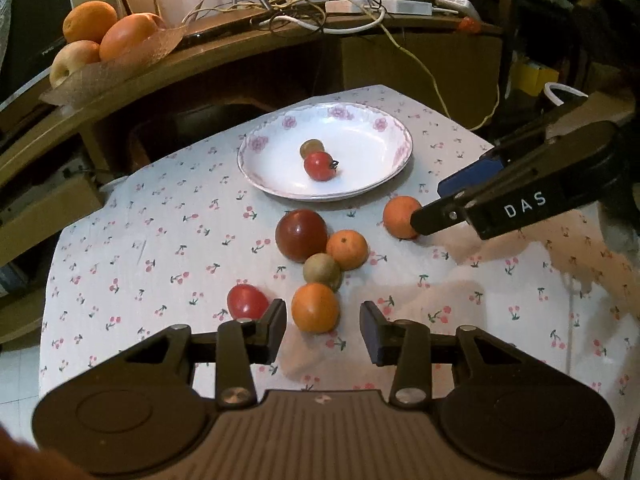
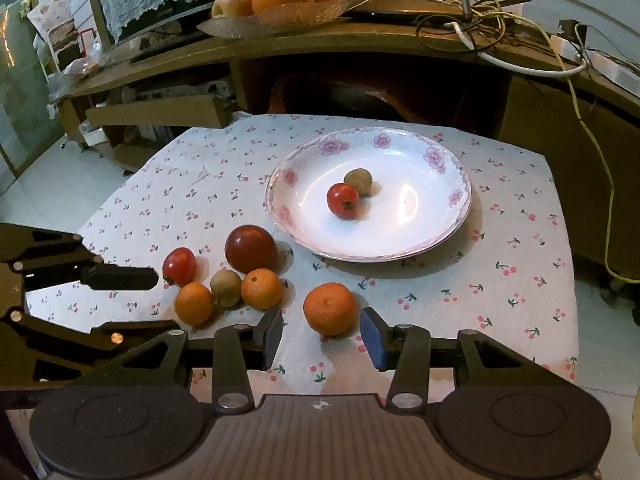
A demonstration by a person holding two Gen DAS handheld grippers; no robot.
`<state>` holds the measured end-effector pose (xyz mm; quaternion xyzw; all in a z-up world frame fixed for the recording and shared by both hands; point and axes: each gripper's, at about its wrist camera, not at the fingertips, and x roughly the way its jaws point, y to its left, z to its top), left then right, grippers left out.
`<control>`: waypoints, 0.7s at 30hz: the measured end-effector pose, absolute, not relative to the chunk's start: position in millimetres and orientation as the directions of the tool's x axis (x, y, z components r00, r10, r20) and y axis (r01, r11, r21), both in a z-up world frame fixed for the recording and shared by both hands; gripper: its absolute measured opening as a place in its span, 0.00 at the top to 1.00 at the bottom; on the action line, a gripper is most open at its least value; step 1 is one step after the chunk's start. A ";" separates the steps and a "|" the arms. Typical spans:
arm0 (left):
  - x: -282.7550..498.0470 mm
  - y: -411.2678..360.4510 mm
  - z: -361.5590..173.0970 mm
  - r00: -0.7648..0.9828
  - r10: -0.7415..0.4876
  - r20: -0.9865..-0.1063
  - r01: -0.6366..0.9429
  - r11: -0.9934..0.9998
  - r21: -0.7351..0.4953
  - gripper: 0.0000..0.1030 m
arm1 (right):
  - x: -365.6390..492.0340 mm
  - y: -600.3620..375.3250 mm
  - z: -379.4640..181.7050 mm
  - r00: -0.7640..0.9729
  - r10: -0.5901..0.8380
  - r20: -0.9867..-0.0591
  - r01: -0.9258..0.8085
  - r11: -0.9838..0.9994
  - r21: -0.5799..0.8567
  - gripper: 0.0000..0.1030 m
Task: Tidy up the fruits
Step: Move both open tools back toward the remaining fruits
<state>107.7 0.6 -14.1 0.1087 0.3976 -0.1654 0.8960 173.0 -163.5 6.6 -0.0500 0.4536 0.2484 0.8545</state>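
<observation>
Now each tongs [image 1: 323, 330] [image 2: 322, 334] gapes around its own orange [image 1: 315, 307] [image 2: 329, 309].

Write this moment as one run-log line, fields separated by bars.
left gripper: open at orange | right gripper: open at mandarin | plate: tomato, kiwi

"DAS" on right hand-held gripper [image 1: 416, 220]

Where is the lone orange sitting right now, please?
In the right wrist view the lone orange sits on the tablecloth between the open right gripper jaws, below the plate.
</observation>
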 end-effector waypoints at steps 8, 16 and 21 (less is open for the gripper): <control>114.2 -5.7 -23.2 0.626 -0.212 -0.751 0.404 0.911 0.079 0.55 | 174.0 -158.9 0.2 0.458 0.371 -0.808 -0.473 0.871 0.132 0.54; 119.0 -14.5 -35.8 0.647 -0.177 -0.742 0.415 0.897 0.148 0.50 | 179.5 -154.3 -7.0 0.457 0.361 -0.813 -0.486 0.867 0.111 0.50; 122.5 -13.3 -42.5 0.638 -0.181 -0.749 0.417 0.898 0.139 0.48 | 185.0 -150.8 -13.4 0.448 0.353 -0.821 -0.486 0.867 0.108 0.50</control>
